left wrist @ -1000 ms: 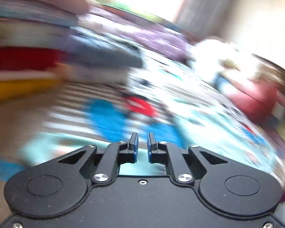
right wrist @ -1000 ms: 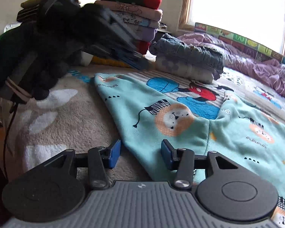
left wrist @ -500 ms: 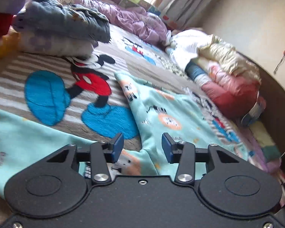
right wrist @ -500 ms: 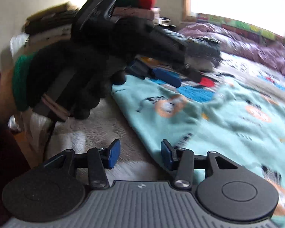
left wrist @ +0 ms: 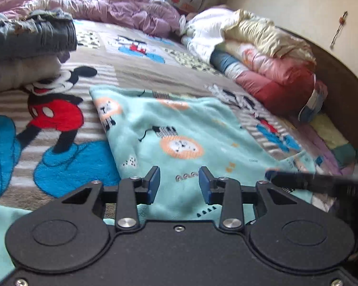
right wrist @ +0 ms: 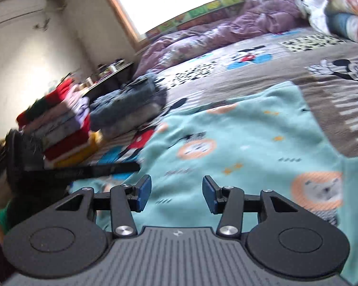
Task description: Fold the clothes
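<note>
A teal fleece garment with lion prints (left wrist: 179, 133) lies spread flat on the Mickey Mouse bed cover (left wrist: 131, 71); it also shows in the right wrist view (right wrist: 238, 147). My left gripper (left wrist: 176, 184) is open and empty, low over the garment's near part. My right gripper (right wrist: 176, 191) is open and empty over the same garment. The right gripper's finger shows at the left view's right edge (left wrist: 310, 181). The left gripper shows as a dark bar in the right view (right wrist: 83, 170).
A stack of folded clothes (right wrist: 62, 128) stands at the bed's left side, with folded grey and white items (left wrist: 28, 47) beside it. A purple quilt (left wrist: 102, 7) lies along the window. Rolled bedding (left wrist: 262, 54) sits at the headboard on the right.
Both grippers swung to the right across the bed and now sit side by side over the teal garment. The left jaws opened from nearly shut a second ago.
</note>
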Action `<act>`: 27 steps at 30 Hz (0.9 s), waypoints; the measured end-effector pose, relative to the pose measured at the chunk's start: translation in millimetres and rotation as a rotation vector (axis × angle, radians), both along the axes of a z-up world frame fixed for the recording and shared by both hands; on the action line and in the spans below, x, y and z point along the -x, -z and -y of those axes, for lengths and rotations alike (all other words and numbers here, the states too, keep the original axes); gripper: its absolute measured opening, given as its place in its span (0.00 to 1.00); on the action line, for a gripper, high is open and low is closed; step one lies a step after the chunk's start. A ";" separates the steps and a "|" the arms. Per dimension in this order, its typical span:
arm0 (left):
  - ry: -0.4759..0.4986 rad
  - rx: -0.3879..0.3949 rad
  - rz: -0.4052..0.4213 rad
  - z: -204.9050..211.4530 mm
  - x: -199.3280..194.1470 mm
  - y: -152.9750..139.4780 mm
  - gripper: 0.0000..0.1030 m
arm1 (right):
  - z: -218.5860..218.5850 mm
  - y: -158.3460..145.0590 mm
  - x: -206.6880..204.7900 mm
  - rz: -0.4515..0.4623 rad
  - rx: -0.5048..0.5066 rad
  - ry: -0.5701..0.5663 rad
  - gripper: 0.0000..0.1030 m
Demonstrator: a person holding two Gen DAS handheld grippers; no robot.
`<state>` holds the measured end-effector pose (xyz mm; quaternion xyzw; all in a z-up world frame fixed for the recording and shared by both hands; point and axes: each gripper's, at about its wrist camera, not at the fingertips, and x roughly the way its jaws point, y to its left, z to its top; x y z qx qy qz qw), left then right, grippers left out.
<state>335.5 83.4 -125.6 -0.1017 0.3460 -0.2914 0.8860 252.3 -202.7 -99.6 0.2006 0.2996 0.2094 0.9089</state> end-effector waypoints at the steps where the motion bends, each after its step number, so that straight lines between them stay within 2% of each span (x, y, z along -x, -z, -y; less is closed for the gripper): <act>1: -0.005 -0.002 -0.022 -0.4 -4.9 4.7 0.34 | 8.0 1.2 -7.9 -0.012 -0.005 0.004 0.48; 7: -0.089 -0.003 -0.089 -9.0 -30.0 14.0 0.34 | 45.6 15.0 -61.6 -0.117 -0.038 0.012 0.48; 14: -0.127 0.052 -0.152 -15.2 -69.2 14.8 0.33 | 73.9 30.4 -117.7 -0.229 -0.073 0.007 0.48; 17: -0.153 0.109 -0.205 -20.3 -84.4 16.7 0.34 | 83.9 35.4 -140.8 -0.264 -0.109 0.003 0.46; 19: -0.175 0.206 -0.264 -28.8 -90.9 18.4 0.47 | 90.6 36.8 -154.5 -0.279 -0.147 0.008 0.46; 21: -0.176 0.286 -0.300 -36.0 -90.8 17.6 0.67 | 96.8 37.4 -166.5 -0.283 -0.173 0.021 0.46; 24: -0.179 0.337 -0.310 -43.0 -85.7 11.5 0.74 | 106.8 40.5 -182.8 -0.284 -0.217 0.048 0.46; 27: -0.168 0.381 -0.338 -41.9 -90.4 12.4 0.74 | 117.3 47.4 -196.7 -0.291 -0.279 0.072 0.46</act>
